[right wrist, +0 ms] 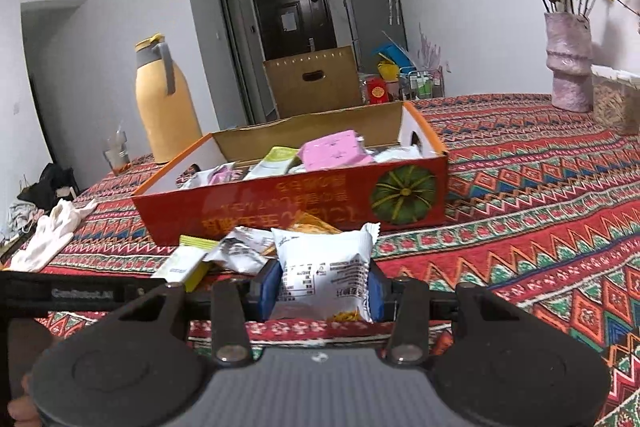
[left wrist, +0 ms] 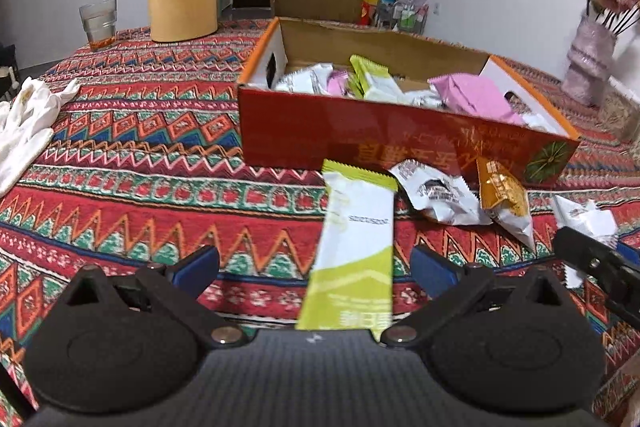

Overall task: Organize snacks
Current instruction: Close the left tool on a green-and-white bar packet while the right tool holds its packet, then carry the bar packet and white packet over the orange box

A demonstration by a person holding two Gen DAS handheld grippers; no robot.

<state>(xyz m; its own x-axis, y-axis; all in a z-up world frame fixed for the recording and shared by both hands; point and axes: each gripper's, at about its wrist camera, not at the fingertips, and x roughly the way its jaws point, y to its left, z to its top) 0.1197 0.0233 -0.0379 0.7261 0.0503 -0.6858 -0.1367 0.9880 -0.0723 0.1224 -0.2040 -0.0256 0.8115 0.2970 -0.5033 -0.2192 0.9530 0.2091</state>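
Right fingers (right wrist: 322, 293) pinching white packet (right wrist: 322, 267); left fingers (left wrist: 316, 269) spread, green packet (left wrist: 352, 251) between, untouched. Red box (right wrist: 288, 203) beyond, on counter (right wrist: 540, 207).

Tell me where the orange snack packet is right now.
In the left wrist view the orange packet lies on the tablecloth right of centre, just in front of the red box, beside a crumpled white packet.

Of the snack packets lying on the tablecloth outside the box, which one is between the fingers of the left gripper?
The long green-and-white packet. It lies between the open left gripper; the other packets lie further right, near the red box.
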